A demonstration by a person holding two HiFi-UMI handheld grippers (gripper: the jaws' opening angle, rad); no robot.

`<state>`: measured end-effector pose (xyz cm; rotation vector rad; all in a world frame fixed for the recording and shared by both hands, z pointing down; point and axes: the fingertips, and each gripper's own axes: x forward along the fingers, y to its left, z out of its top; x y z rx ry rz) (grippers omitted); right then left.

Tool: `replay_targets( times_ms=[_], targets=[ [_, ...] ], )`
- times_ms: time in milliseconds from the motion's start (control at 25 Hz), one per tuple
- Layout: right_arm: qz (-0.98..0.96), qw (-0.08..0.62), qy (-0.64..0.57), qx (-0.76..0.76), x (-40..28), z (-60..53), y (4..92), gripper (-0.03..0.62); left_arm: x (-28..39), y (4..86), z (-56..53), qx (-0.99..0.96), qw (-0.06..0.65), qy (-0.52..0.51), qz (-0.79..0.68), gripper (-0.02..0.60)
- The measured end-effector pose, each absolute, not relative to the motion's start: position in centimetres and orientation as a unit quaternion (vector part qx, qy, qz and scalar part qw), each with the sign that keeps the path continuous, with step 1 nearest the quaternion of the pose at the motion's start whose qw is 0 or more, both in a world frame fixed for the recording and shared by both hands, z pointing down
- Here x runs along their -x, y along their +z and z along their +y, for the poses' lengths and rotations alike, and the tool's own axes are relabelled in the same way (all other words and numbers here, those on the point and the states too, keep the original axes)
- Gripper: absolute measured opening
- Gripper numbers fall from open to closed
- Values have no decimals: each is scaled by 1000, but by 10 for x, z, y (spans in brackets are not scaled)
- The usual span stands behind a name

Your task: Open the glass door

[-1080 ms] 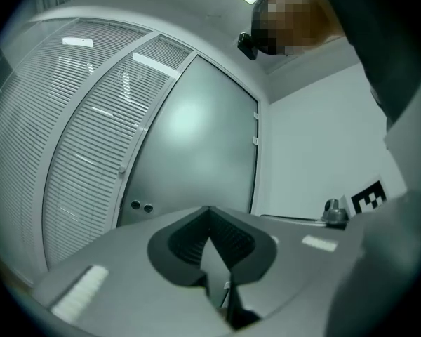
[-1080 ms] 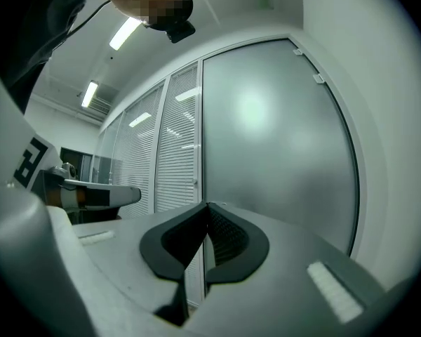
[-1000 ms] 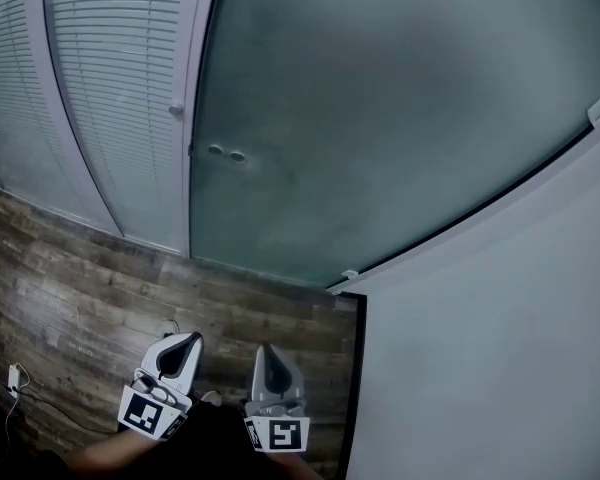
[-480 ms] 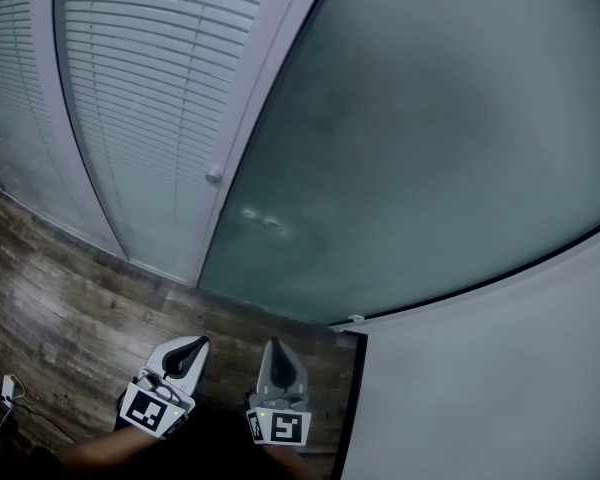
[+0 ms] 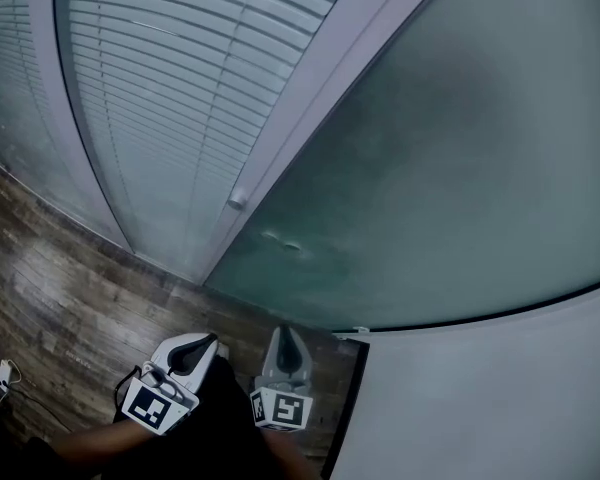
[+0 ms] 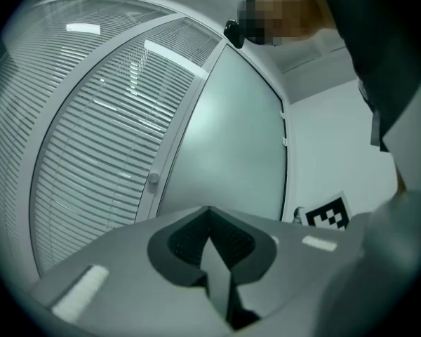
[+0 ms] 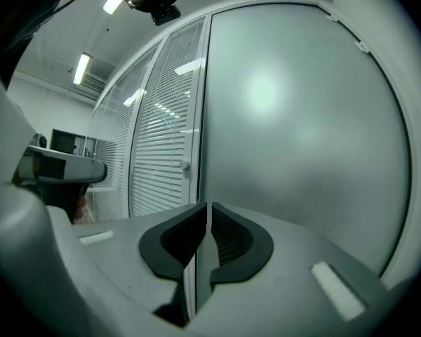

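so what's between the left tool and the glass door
Just a strip of wood floor in the head view; nothing else lies between the left tool and the door.

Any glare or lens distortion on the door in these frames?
Head view: dim, fisheye bows the straight frame beside the glass door. Right gripper view: soft glare patch high on the door, dark vignette corners. Left gripper view: light streaks reflect on the blinds.
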<state>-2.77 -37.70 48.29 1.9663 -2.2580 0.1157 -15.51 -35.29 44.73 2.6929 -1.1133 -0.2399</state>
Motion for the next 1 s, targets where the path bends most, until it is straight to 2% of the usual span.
replay_targets(
  times_ms=[120,280,1000],
  targets=[
    [-751,86,42,-653,32,-411,472,21,169,426,-371,-911,123,-99,-381,0],
    [-752,97,44,-651,24,-450,467,35,175,398,-385,-906,97,-116,-394,0],
    [-780,130,105,-603,31,-553,555,89,174,414,-442,-881,87,-79,-459,0]
  ],
)
